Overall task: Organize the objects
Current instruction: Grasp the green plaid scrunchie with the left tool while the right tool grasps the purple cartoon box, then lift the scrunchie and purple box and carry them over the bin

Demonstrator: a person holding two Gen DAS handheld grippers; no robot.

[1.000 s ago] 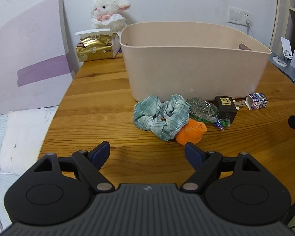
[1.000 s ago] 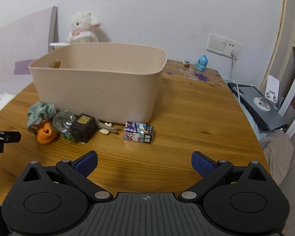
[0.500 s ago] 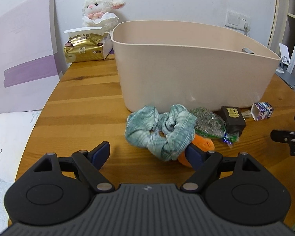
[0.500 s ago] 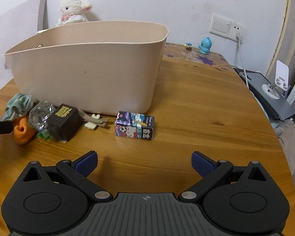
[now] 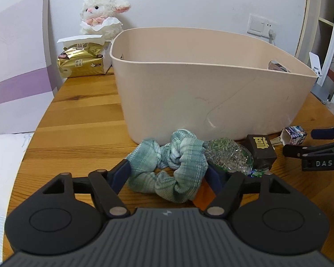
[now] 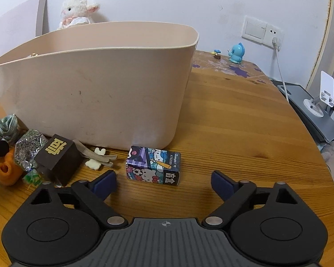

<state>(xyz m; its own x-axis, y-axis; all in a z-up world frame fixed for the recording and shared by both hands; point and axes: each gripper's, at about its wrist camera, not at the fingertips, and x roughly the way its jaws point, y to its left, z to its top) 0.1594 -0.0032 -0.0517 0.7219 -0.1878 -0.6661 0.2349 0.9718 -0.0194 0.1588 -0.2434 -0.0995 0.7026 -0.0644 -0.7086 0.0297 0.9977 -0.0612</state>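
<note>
The left tool [image 5: 167,174] sat low on the wooden tabletop [image 5: 78,115] with its two blue-padded fingers spread wide, and the green plaid scrunchie [image 5: 169,169] lay right between them, its rumpled loop stretched roughly crosswise from one pad toward the other. The left pad looked to be touching the fabric or just beside it; the right pad was partly hidden behind the cloth, with the orange toy [image 5: 203,195] tucked against it (I could not tell whether that toy was inside the gap or just under the finger). So the thing to be taken was straight ahead of the left tool and already bracketed, and to my eye the closing was what remained, not any more reaching.

Just behind the scrunchie stood the beige bin [image 5: 211,93], open at the top and very near. Beside the scrunchie, to its right, lay a clear bag of green bits [image 5: 228,158] and a dark cube with gold lettering [image 5: 260,151].

The right tool [image 6: 163,184] was also spread, holding nothing, and a small cartoon-printed box [image 6: 153,166] lay ahead of it, left of centre between the fingers, its long side running across them. That box was plainly the right hand's nearer job, while the scrunchie belonged to the left. I judged the risk on the left to be the orange toy getting pinched along with the cloth.
</note>
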